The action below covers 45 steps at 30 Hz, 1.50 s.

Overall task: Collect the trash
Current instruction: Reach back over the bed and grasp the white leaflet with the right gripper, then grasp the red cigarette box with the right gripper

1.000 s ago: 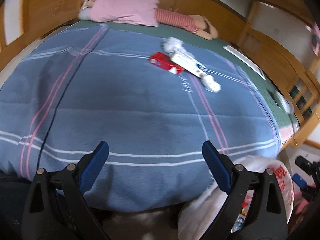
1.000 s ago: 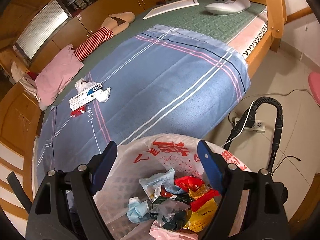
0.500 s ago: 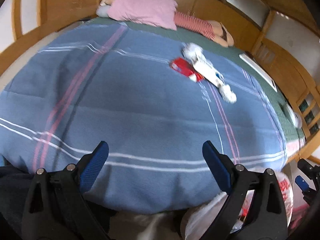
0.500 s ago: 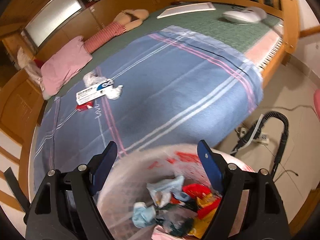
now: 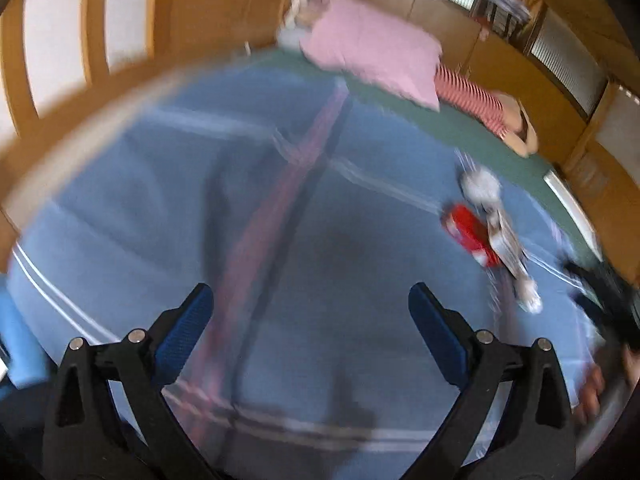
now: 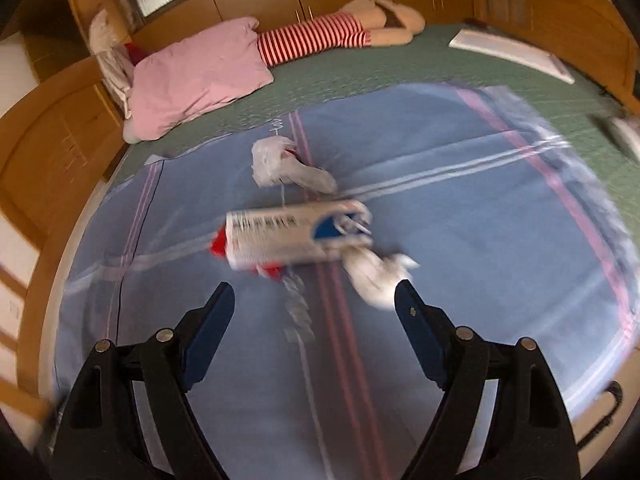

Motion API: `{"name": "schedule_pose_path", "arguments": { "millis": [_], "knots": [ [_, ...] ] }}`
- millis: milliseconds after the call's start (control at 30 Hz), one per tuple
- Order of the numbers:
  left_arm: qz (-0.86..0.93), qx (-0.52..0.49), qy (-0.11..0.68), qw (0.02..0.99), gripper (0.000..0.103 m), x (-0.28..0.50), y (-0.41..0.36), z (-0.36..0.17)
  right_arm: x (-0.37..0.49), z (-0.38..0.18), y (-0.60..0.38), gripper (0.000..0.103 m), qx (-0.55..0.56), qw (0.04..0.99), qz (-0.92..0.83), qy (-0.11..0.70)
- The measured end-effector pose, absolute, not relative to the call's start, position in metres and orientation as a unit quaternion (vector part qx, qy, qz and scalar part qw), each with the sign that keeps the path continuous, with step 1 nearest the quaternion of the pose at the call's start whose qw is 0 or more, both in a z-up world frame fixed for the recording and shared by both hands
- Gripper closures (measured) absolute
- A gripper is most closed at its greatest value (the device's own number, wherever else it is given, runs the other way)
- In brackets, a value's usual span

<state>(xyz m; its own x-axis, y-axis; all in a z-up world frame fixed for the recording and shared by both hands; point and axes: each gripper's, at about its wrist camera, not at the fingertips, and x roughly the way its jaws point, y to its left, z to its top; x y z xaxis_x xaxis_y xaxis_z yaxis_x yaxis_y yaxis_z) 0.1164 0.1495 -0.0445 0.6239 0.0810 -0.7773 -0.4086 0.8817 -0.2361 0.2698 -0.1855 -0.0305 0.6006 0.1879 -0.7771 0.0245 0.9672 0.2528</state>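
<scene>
Trash lies in a small pile on the blue blanket (image 6: 460,208): a long white box (image 6: 292,236) with blue print, a red packet (image 6: 219,246) under its left end, a crumpled white plastic bag (image 6: 276,162) behind it and a white tissue wad (image 6: 376,276) at its right. My right gripper (image 6: 314,314) hangs open just short of the box, nothing between its fingers. In the left wrist view the same red packet (image 5: 468,234), white box (image 5: 506,244) and plastic bag (image 5: 482,186) lie at the right, blurred. My left gripper (image 5: 310,316) is open over bare blanket (image 5: 304,248).
A pink pillow (image 6: 196,76) and a striped stuffed toy (image 6: 316,38) lie on the green mattress (image 6: 420,68) at the back. A flat white object (image 6: 512,54) lies at the far right. Wooden bed rails (image 5: 80,52) and cabinets surround the bed. A dark blurred shape (image 5: 600,300) enters the left wrist view.
My right gripper has swung from above the trash bag onto the bed, close to the white box. My left gripper has moved further over the blanket; the trash bag has left both views.
</scene>
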Motion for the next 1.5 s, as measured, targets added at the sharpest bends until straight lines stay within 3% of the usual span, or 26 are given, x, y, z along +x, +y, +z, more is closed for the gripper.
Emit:
{"name": "schedule_pose_path", "arguments": {
  "millis": [233,400,467,533,567,667,867,1033,1100,1133,1167,1267,1333,1500],
  "knots": [
    [0.14,-0.192,0.407,0.882,0.005,0.119,0.149,-0.042,0.352,-0.081,-0.187,0.022,0.359,0.791,-0.013,0.495],
    [0.144,-0.179,0.413,0.881,0.005,0.129,0.145,-0.047,0.376,-0.101,-0.181,0.022,0.353,0.781,-0.063,0.511],
    [0.147,-0.175,0.413,0.881,0.005,0.13,0.146,-0.046,0.375,-0.103,-0.179,0.051,0.333,0.79,-0.056,0.512],
    [0.15,-0.183,0.414,0.879,0.005,0.13,0.149,-0.047,0.371,-0.105,-0.174,0.062,0.315,0.795,-0.017,0.518],
    [0.152,-0.19,0.415,0.877,0.005,0.129,0.151,-0.047,0.367,-0.102,-0.172,0.074,0.299,0.802,-0.009,0.517],
    [0.162,-0.202,0.419,0.87,0.005,0.129,0.158,-0.05,0.35,-0.087,-0.164,0.081,0.251,0.821,0.03,0.512],
    [0.203,-0.235,0.404,0.861,0.005,0.12,0.177,-0.05,0.29,-0.064,-0.127,0.081,0.166,0.816,0.17,0.527],
    [0.247,-0.296,0.369,0.846,0.005,0.103,0.2,-0.049,0.24,-0.07,-0.072,0.079,0.08,0.754,0.306,0.575],
    [0.246,-0.309,0.378,0.838,0.005,0.103,0.204,-0.055,0.235,-0.072,-0.058,0.063,0.055,0.742,0.332,0.58],
    [0.242,-0.312,0.385,0.834,0.005,0.105,0.205,-0.058,0.236,-0.071,-0.055,0.044,0.042,0.749,0.329,0.574],
    [0.239,-0.314,0.389,0.832,0.005,0.106,0.206,-0.059,0.241,-0.064,-0.057,0.033,0.033,0.775,0.306,0.552],
    [0.238,-0.319,0.391,0.83,0.005,0.108,0.207,-0.061,0.266,-0.049,-0.061,0.031,0.016,0.836,0.24,0.493],
    [0.237,-0.319,0.395,0.828,0.005,0.108,0.205,-0.063,0.294,-0.048,-0.056,0.029,-0.068,0.875,0.159,0.451],
    [0.234,-0.304,0.404,0.83,0.005,0.11,0.2,-0.065,0.357,-0.09,-0.042,0.028,-0.201,0.839,0.11,0.493]
  ]
}}
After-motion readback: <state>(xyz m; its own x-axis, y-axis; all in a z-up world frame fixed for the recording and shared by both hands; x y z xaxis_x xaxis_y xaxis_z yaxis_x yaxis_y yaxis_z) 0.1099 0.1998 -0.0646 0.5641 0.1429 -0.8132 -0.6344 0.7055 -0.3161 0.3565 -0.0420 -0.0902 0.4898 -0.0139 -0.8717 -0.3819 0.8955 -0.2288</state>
